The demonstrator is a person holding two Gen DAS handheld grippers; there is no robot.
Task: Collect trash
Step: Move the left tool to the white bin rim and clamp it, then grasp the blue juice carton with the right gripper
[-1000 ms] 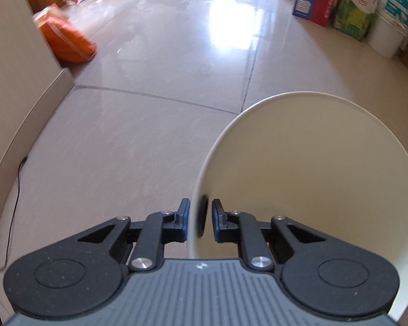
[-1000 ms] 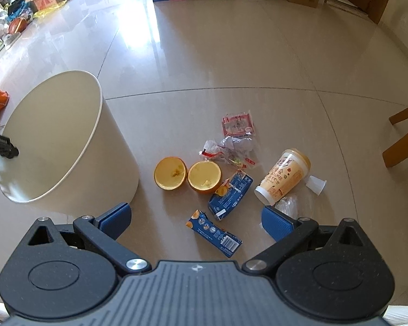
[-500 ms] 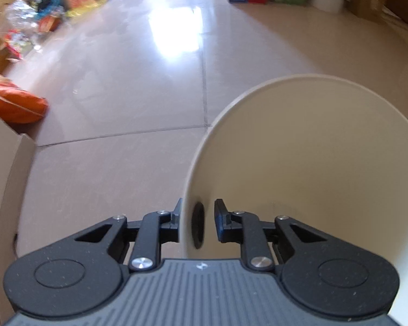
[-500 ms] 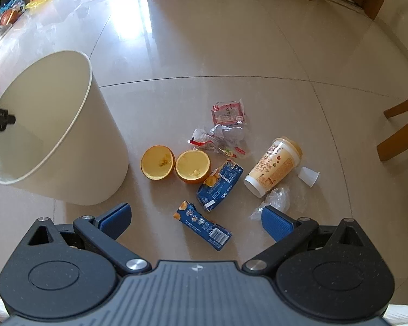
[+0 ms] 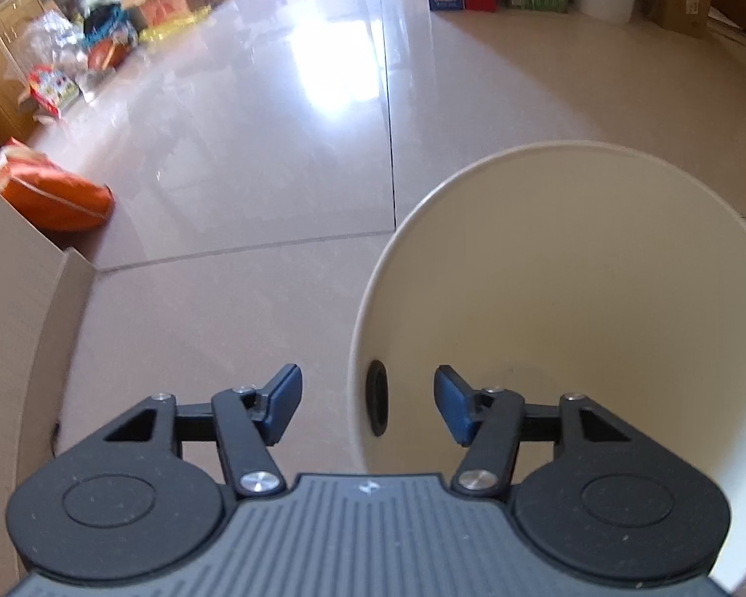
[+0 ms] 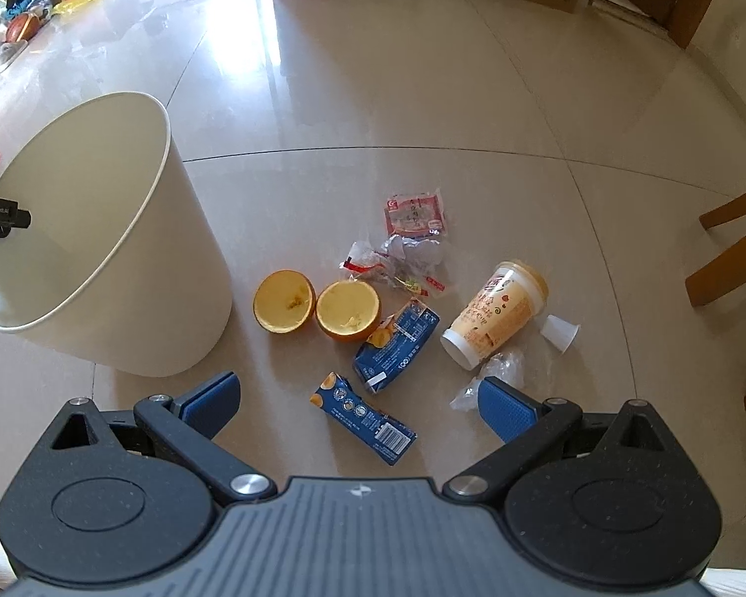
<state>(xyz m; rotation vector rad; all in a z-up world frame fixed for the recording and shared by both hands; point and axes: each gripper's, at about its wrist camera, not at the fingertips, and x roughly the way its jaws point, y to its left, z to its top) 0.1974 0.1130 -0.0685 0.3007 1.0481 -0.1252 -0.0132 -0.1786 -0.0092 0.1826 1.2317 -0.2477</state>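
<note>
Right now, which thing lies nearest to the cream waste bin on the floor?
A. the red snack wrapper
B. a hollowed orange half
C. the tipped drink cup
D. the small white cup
B: in the right wrist view a hollowed orange half lies just beside the cream waste bin; the other trash lies farther off.

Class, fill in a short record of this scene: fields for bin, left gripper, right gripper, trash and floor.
bin: cream bin standing on the floor, nothing seen inside
left gripper: left gripper astride the bin's rim, jaws opening, pads off the wall
right gripper: right gripper open, empty, above a blue carton
trash: two orange halves, cup, wrappers
floor: glossy beige tiles
</note>
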